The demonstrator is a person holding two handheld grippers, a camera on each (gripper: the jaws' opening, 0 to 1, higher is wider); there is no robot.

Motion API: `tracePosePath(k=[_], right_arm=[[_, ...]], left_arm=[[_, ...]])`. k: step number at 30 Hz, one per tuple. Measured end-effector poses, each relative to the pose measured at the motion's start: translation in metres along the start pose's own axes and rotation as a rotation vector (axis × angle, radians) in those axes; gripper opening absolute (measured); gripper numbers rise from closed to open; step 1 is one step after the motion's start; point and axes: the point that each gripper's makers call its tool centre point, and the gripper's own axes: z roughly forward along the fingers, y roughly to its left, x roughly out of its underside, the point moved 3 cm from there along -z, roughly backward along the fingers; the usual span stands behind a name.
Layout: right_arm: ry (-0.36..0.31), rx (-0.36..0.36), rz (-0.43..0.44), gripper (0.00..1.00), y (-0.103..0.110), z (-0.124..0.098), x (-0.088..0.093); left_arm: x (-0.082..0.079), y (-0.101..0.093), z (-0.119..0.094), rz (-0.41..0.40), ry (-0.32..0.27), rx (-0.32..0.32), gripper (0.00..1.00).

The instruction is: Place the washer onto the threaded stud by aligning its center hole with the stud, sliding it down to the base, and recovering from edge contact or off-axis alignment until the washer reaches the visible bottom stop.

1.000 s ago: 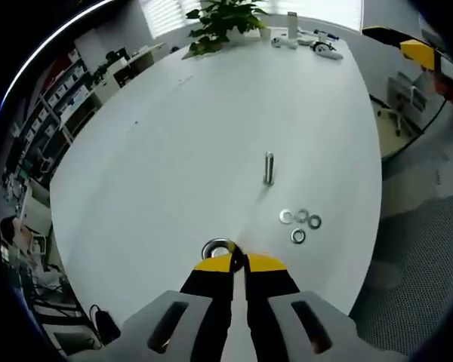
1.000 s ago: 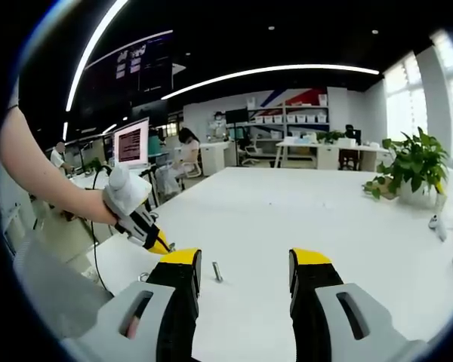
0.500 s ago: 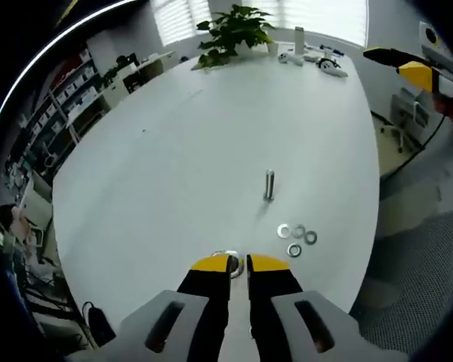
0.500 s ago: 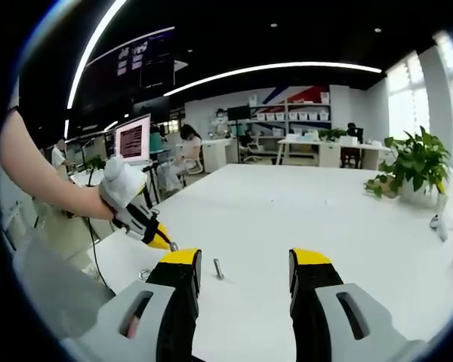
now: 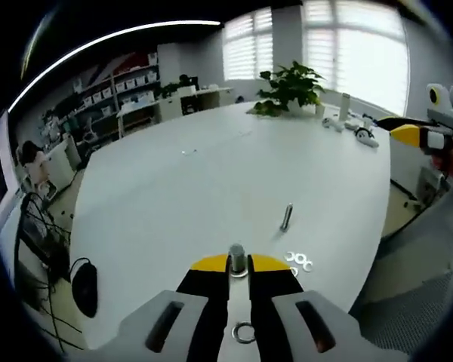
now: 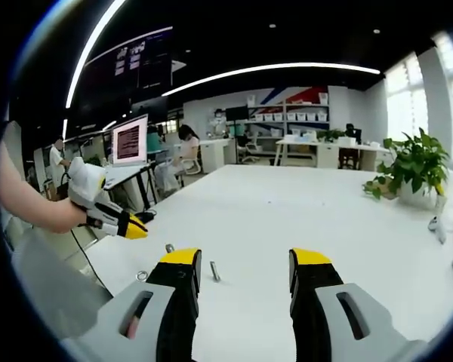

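My left gripper is shut on a grey washer, which stands edge-on at its yellow fingertips above the white table. The threaded stud stands upright ahead and a little right of it, apart from the washer. The stud also appears between the jaws of my right gripper, which is open and holds nothing. In the right gripper view, a hand holds the left gripper at the left, off the table edge.
A loose washer lies flat on the table below my left jaws, seen again as a washer in the right gripper view. Several spare washers lie near the stud's base. The right gripper hovers past the table's right edge. A potted plant stands at the far end.
My left gripper has lifted and pulled back from the table with the washer, tilting its view up. In the right gripper view it has moved left. The right gripper stays still and open.
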Motion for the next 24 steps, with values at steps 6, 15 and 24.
tracePosePath(k=[6, 15, 24], right_arm=[[-0.004, 0.008, 0.004, 0.49, -0.005, 0.01, 0.002], [-0.029, 0.055, 0.035, 0.49, -0.019, 0.024, 0.006], [-0.012, 0.07, 0.045, 0.49, -0.018, 0.014, 0.015]], left_arm=[[0.007, -0.004, -0.004, -0.056, -0.04, 0.012, 0.06], [0.016, -0.009, -0.008, -0.054, -0.075, -0.014, 0.08], [0.02, -0.01, -0.012, -0.058, -0.069, -0.026, 0.07]])
